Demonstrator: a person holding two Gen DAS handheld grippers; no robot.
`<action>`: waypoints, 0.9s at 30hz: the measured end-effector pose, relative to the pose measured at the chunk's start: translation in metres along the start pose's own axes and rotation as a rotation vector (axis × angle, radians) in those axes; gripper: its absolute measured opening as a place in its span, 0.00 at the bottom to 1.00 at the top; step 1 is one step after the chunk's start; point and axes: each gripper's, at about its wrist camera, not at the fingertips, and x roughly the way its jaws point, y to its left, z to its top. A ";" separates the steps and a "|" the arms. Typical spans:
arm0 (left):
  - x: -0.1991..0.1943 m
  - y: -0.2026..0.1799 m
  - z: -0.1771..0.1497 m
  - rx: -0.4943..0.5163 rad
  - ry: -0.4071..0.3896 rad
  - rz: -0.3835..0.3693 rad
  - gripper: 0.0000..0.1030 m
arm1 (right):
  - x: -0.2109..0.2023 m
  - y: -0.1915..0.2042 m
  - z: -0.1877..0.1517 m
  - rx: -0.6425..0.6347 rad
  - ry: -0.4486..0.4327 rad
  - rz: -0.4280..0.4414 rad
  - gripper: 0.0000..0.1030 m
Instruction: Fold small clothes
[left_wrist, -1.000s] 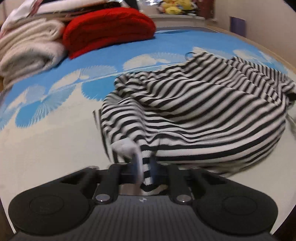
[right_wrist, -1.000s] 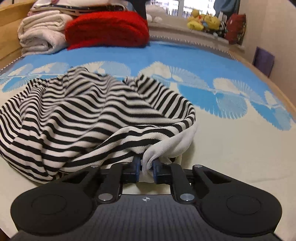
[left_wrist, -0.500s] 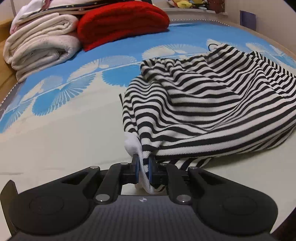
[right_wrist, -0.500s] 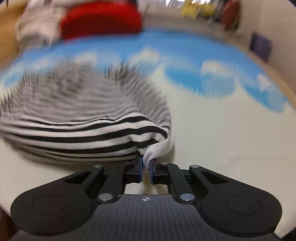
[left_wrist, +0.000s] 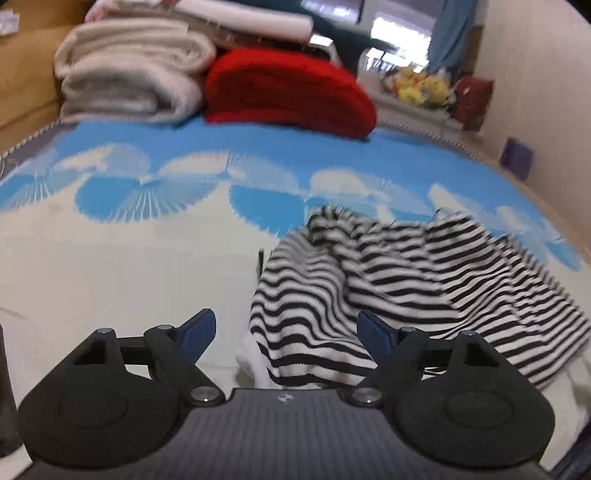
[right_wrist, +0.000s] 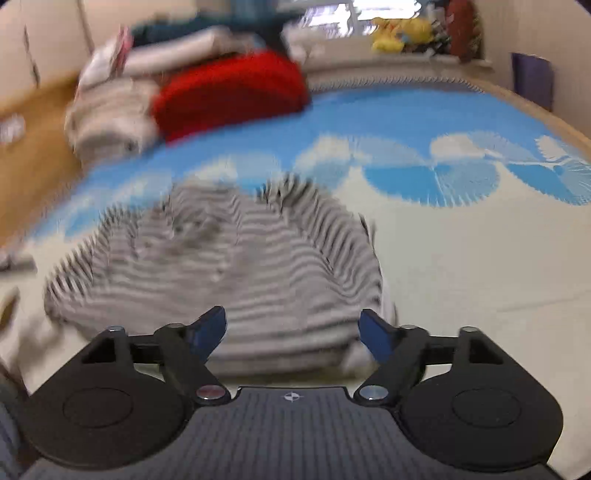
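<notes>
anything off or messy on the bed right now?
Only the striped top: it lies bunched and rumpled on the bedspread, not flat, with a white edge sticking out near the left gripper. Both grippers' jaws are opening, pads off the cloth. The folded stack behind looks tidy. Right view is blurred.

My left hand-held gripper (left_wrist: 286, 332): matte black body, two round housings, ribbed grey centre panel with a small crosshair mark, silver screws at the linkage pivots, blue pads (left_wrist: 197, 332) on the fingers. Right hand-held gripper (right_wrist: 291, 332): same build, same blue pads (right_wrist: 375, 334).
</notes>
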 end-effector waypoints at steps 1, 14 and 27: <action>0.010 -0.004 0.002 -0.007 0.028 0.016 0.85 | 0.005 -0.002 0.003 0.053 -0.027 -0.041 0.81; 0.075 -0.036 -0.027 0.051 0.328 0.094 0.77 | 0.092 0.004 -0.014 -0.051 0.300 -0.232 0.68; 0.021 -0.038 -0.051 0.126 0.302 -0.034 0.40 | 0.036 -0.016 -0.026 0.008 0.299 -0.038 0.23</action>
